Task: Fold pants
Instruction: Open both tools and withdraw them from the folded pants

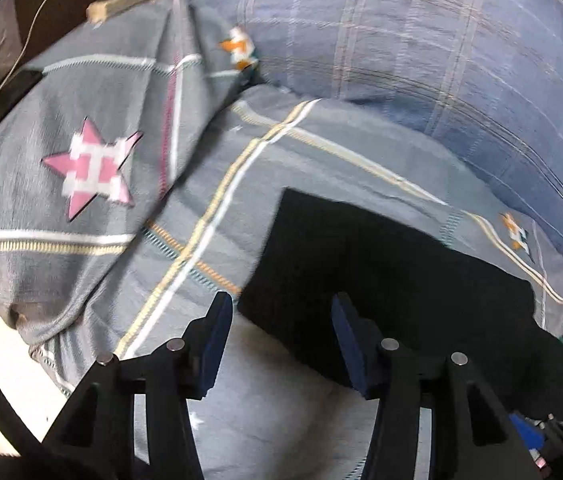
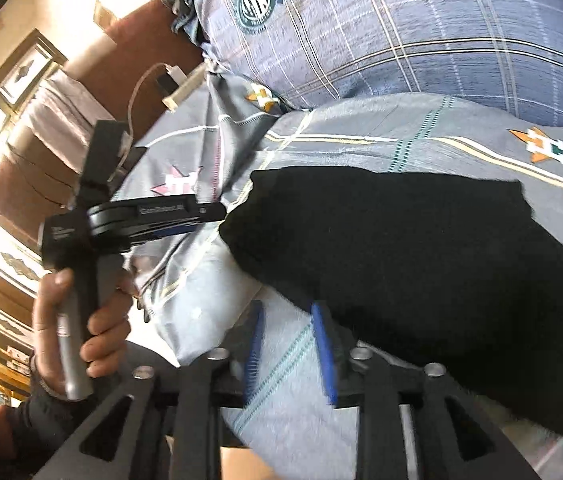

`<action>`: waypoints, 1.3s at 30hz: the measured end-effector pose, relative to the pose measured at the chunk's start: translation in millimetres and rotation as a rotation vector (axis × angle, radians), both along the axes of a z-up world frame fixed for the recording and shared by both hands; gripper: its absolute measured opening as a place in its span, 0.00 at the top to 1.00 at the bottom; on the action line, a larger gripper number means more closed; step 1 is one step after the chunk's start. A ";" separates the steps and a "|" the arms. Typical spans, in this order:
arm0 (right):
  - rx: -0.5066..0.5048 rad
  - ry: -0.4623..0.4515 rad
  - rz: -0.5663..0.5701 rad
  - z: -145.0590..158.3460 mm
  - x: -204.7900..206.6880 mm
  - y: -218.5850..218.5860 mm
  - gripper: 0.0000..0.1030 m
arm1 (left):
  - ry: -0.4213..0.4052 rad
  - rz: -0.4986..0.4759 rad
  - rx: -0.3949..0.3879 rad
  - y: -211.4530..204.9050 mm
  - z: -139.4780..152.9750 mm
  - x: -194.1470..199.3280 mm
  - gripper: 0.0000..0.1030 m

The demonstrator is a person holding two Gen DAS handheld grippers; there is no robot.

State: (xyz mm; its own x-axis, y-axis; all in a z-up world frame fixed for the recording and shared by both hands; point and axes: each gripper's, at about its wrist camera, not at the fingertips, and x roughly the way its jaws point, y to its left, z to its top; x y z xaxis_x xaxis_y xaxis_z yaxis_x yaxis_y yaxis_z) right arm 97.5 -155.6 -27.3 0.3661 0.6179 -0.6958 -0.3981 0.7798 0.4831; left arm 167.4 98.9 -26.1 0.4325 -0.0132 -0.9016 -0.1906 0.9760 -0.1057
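The black pants (image 2: 421, 256) lie flat on the bed (image 1: 209, 208) as a matte, folded slab with straight edges and one square corner, towards the near edge of the grey checked sheet with woven stars – a blue plaid pillow (image 1: 421, 40) behind. The left gripper (image 1: 281, 340) gapes wide over that corner; the right gripper (image 2: 287, 344) is narrowly parted, holding nothing
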 end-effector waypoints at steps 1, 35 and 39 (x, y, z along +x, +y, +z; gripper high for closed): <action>-0.032 -0.028 -0.026 2.4 -4.9 -7.3 0.63 | -0.029 -0.014 -0.013 -8.2 3.8 -0.9 0.49; 0.141 -0.008 -0.960 0.7 -103.5 -349.6 0.36 | -0.271 -0.776 -0.128 -270.8 22.9 -103.4 0.28; 0.054 0.074 -0.873 -15.9 -88.0 -358.9 0.40 | -0.271 -0.848 -0.090 -295.3 10.8 -112.7 0.28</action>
